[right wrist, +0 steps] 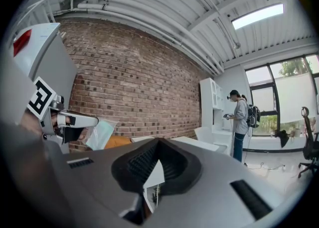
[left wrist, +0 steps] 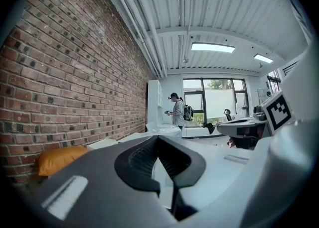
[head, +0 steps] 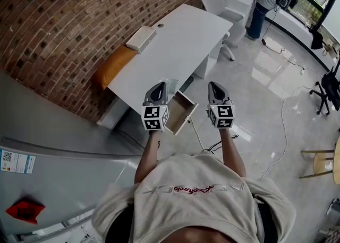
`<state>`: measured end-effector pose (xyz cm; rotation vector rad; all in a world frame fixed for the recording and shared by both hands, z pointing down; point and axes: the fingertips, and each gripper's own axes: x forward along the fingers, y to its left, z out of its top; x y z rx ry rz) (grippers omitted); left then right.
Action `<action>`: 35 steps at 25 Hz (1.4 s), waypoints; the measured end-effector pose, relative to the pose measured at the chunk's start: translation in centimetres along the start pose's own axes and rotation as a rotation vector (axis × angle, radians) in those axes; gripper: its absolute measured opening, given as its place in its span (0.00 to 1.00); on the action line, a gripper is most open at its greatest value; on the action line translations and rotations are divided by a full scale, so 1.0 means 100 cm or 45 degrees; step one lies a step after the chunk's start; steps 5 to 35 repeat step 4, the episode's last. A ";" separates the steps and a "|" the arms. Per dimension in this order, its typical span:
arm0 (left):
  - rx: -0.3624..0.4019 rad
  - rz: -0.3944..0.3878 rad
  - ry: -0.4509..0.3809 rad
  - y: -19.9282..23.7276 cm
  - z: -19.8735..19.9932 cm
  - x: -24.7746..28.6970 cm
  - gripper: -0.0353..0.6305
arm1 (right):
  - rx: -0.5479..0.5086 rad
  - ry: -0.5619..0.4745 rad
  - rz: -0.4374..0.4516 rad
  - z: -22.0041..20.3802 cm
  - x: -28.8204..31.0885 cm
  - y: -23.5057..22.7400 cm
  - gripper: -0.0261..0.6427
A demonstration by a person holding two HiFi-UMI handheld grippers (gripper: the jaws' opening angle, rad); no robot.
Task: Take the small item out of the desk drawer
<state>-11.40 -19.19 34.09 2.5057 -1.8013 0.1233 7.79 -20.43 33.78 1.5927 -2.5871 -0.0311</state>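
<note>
- The small item, a flat pale green packet, is out of the drawer; it sticks out from the tip of the left gripper, over the drawer's left side.
- The left gripper's jaws are pressed together on the packet.
- The right gripper hangs just right of the drawer, with its jaws closed tip to tip and nothing between them.
- The drawer stands pulled out of the white desk.
- On the desk, well beyond the drawer, lies a white box.

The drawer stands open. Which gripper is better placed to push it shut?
Probably the right. The right gripper is shut on nothing and hangs just right of the drawer. The left gripper is busy: the right gripper view shows a pale packet clamped at its tips.
</note>
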 end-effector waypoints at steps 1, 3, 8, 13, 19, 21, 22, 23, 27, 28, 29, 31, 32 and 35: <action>0.000 0.001 0.000 0.001 -0.001 0.000 0.07 | -0.002 0.002 0.003 0.000 0.001 0.001 0.06; 0.000 0.001 0.002 0.002 -0.003 0.001 0.07 | -0.003 0.007 0.008 -0.001 0.003 0.003 0.06; 0.000 0.000 0.003 0.003 -0.004 0.001 0.07 | -0.003 0.008 0.010 -0.002 0.003 0.004 0.06; 0.000 0.000 0.003 0.003 -0.004 0.001 0.07 | -0.003 0.008 0.010 -0.002 0.003 0.004 0.06; 0.000 0.000 0.003 0.003 -0.004 0.001 0.07 | -0.003 0.008 0.010 -0.002 0.003 0.004 0.06; 0.000 0.000 0.003 0.003 -0.004 0.001 0.07 | -0.003 0.008 0.010 -0.002 0.003 0.004 0.06; 0.000 0.000 0.003 0.003 -0.004 0.001 0.07 | -0.003 0.008 0.010 -0.002 0.003 0.004 0.06; 0.000 0.000 0.003 0.003 -0.004 0.001 0.07 | -0.003 0.008 0.010 -0.002 0.003 0.004 0.06; 0.000 0.000 0.003 0.003 -0.004 0.001 0.07 | -0.003 0.008 0.010 -0.002 0.003 0.004 0.06; 0.000 0.000 0.003 0.003 -0.004 0.001 0.07 | -0.003 0.008 0.010 -0.002 0.003 0.004 0.06; 0.000 0.000 0.003 0.003 -0.004 0.001 0.07 | -0.003 0.008 0.010 -0.002 0.003 0.004 0.06; 0.000 0.000 0.003 0.003 -0.004 0.001 0.07 | -0.003 0.008 0.010 -0.002 0.003 0.004 0.06; 0.000 0.000 0.003 0.003 -0.004 0.001 0.07 | -0.003 0.008 0.010 -0.002 0.003 0.004 0.06; 0.000 0.000 0.003 0.003 -0.004 0.001 0.07 | -0.003 0.008 0.010 -0.002 0.003 0.004 0.06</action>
